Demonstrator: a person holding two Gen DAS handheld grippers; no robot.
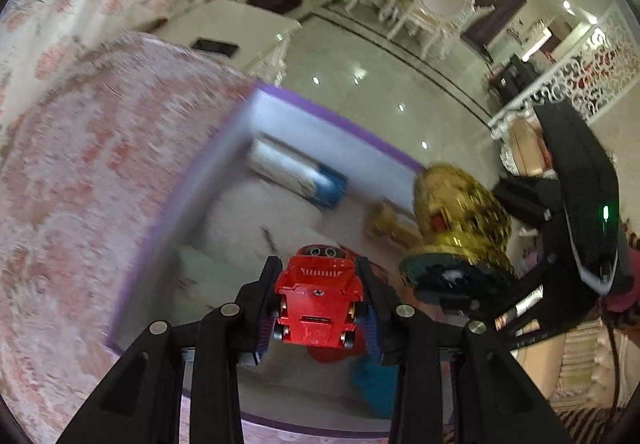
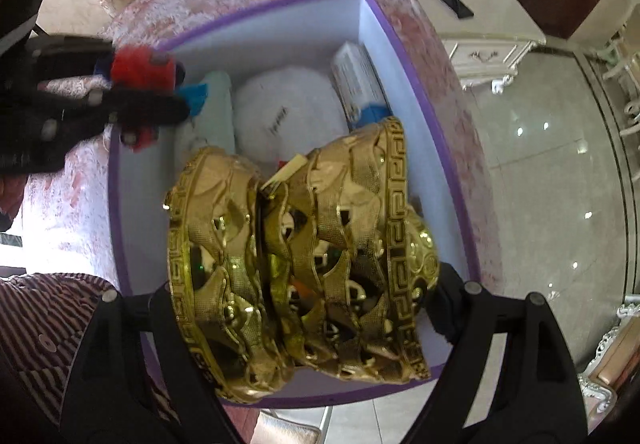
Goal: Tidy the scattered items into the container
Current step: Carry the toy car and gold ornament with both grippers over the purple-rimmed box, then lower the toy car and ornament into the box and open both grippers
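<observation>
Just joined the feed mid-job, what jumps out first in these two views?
A shiny gold openwork ornament fills the right wrist view, clamped in the right gripper above the purple-rimmed box. The left gripper holds a red toy car over the same box, where a white plush already lies.

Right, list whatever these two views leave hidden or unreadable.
- Box floor, right wrist view: mostly hidden behind the gold ornament.
- Print on the white bundle: blurred, unreadable.
- Blue item, left wrist view: hidden under the red toy car and the left gripper.
- Right gripper: fingertips covered by the ornament.
</observation>
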